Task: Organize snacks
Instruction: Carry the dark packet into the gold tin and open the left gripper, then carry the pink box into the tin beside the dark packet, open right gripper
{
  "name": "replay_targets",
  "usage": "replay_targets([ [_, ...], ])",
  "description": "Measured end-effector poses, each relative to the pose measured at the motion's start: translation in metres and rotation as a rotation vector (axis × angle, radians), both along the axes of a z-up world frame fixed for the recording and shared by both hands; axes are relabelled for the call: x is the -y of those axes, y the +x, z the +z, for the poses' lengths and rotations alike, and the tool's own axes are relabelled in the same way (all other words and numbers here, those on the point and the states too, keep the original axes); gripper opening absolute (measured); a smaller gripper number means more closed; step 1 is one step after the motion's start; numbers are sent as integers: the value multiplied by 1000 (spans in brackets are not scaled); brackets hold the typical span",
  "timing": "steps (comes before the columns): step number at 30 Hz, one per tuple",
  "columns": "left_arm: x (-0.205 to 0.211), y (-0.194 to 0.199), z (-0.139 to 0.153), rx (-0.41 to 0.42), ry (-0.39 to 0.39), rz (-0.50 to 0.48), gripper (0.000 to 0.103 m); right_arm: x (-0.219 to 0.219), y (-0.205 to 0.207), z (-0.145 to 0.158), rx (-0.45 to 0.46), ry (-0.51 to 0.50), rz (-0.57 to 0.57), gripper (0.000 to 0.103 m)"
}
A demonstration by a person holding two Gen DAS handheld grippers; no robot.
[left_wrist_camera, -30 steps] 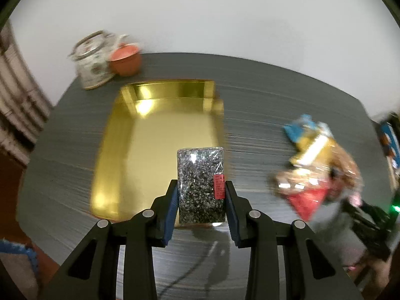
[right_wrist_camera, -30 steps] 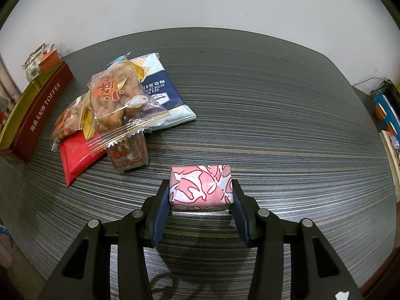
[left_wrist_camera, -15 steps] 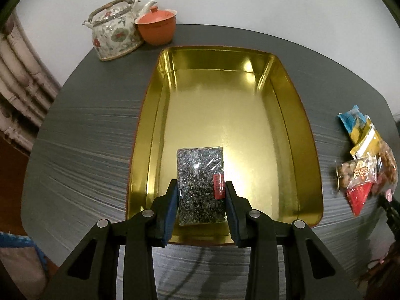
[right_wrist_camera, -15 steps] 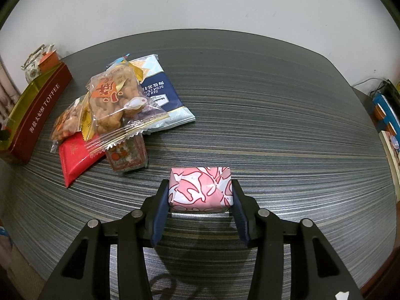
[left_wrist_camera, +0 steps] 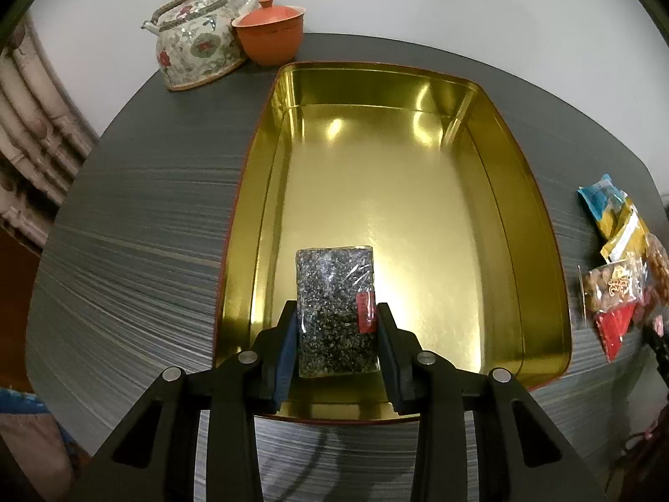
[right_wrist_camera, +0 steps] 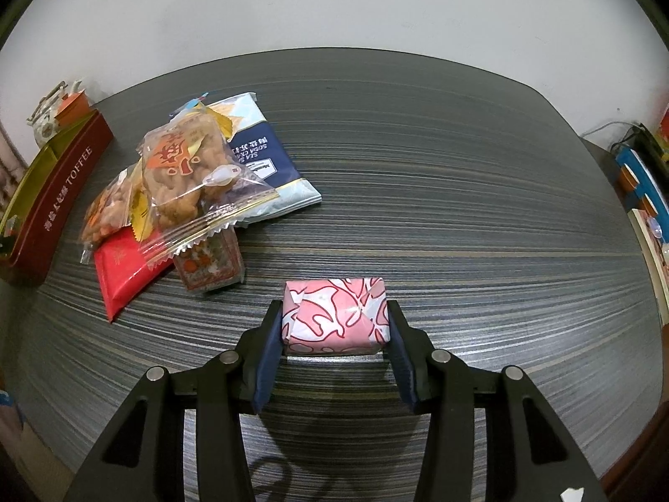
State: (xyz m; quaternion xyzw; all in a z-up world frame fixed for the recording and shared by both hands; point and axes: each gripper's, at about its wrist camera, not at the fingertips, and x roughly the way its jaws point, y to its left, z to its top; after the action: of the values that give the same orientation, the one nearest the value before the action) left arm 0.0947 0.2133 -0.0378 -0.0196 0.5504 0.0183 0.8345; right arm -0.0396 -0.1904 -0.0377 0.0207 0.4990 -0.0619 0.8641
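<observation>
My left gripper (left_wrist_camera: 336,318) is shut on a clear packet of dark seeds with a red label (left_wrist_camera: 334,301), held over the near end of the gold tin (left_wrist_camera: 539,226). The tin's gold floor is bare. In the right wrist view my right gripper (right_wrist_camera: 336,322) is shut on a pink-and-white wrapped block (right_wrist_camera: 334,318), just above the dark striped table (right_wrist_camera: 460,192). A pile of snack packets (right_wrist_camera: 184,192) lies to its left, and the tin's red side marked TOFFEE (right_wrist_camera: 62,192) stands at the far left.
A floral teapot (left_wrist_camera: 194,50) and an orange lidded cup (left_wrist_camera: 269,35) stand beyond the tin's far left corner. Snack packets (left_wrist_camera: 619,276) lie right of the tin. Books and a cable (right_wrist_camera: 639,175) sit off the table's right edge.
The left gripper carried the seed packet forward and down over the tin, which now fills the view. The right gripper and its pink block stayed put.
</observation>
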Motion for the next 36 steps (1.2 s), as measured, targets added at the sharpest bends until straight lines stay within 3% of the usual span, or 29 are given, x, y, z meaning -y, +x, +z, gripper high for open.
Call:
replay_targets([
  [18,1,1,8,18,0,-13,39,-7,2,-1,-9,0,-10,41],
  [23,1,-3,16,38,-29,-22,47,-12,-4,0,-26,14,2,41],
  [28,2,-9,29,85,-41,-31,68,-27,-12,3,-41,44,52,41],
  [36,-10,-13,47,133,-50,-6,72,-74,-20,19,-36,75,204,41],
])
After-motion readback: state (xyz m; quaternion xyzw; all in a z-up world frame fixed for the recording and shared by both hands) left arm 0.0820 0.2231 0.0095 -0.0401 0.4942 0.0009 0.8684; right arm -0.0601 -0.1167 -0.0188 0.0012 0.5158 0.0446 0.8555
